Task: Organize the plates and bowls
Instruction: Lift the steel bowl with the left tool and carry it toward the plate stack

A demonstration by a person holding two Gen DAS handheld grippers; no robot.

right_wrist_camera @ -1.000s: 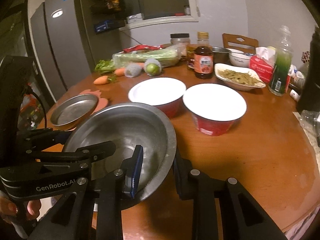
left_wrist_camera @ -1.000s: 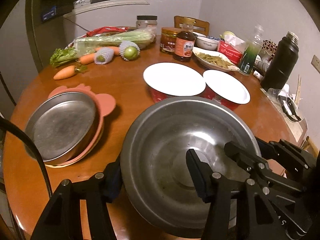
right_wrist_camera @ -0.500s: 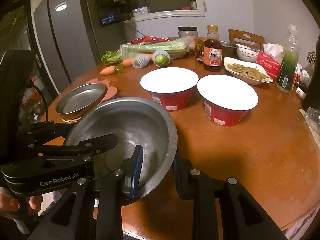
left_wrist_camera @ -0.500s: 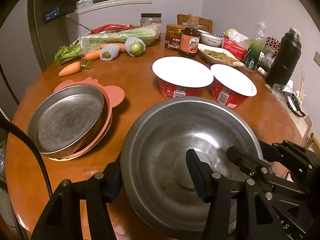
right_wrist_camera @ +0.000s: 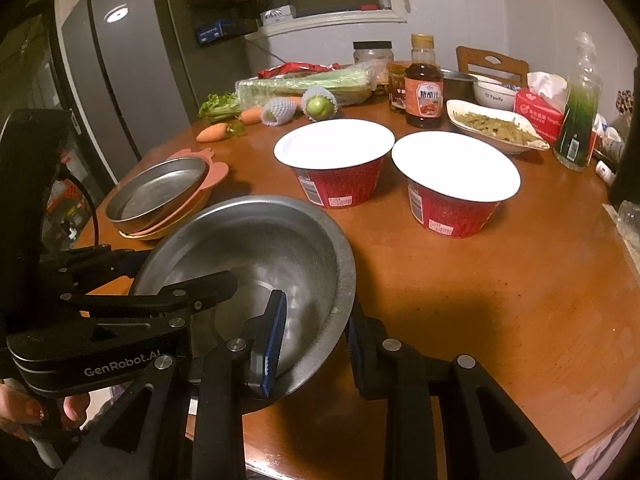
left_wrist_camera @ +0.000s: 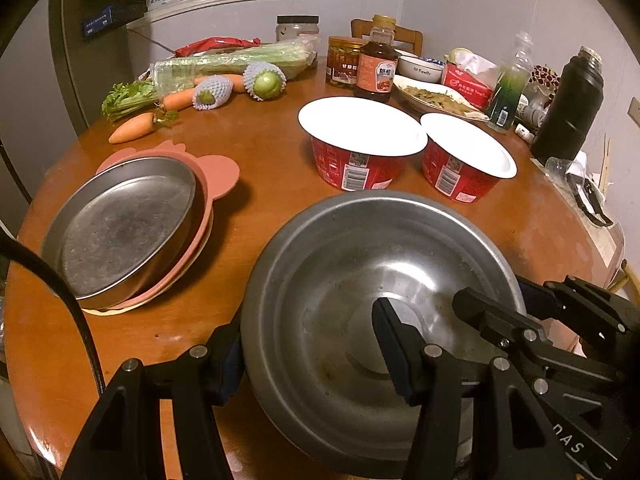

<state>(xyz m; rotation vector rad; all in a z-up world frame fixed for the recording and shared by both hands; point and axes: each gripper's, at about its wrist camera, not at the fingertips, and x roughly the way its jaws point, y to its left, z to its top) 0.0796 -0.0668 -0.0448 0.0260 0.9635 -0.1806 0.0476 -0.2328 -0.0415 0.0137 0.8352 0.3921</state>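
Note:
A large steel bowl (left_wrist_camera: 360, 272) (right_wrist_camera: 256, 240) is held at the near edge of the round wooden table (left_wrist_camera: 264, 168), by both grippers. My left gripper (left_wrist_camera: 308, 344) is shut on its left rim, one finger inside and one outside. My right gripper (right_wrist_camera: 316, 332) is shut on its right rim in the same way. A shallow steel plate (left_wrist_camera: 120, 228) (right_wrist_camera: 160, 188) lies tilted on a pink plate (left_wrist_camera: 218, 170) at the left of the table.
Two red instant-noodle bowls (left_wrist_camera: 362, 140) (left_wrist_camera: 466, 160) with white lids stand behind the steel bowl. Carrots, netted fruit and celery (left_wrist_camera: 240, 60) lie at the back left. Sauce bottle (left_wrist_camera: 376, 66), jars, a dish of food, tissue box and black flask (left_wrist_camera: 568, 104) crowd the back right.
Both grippers and the steel bowl have come lower and nearer the table's near edge; the view looks less steeply down on the table. The grips are unchanged.

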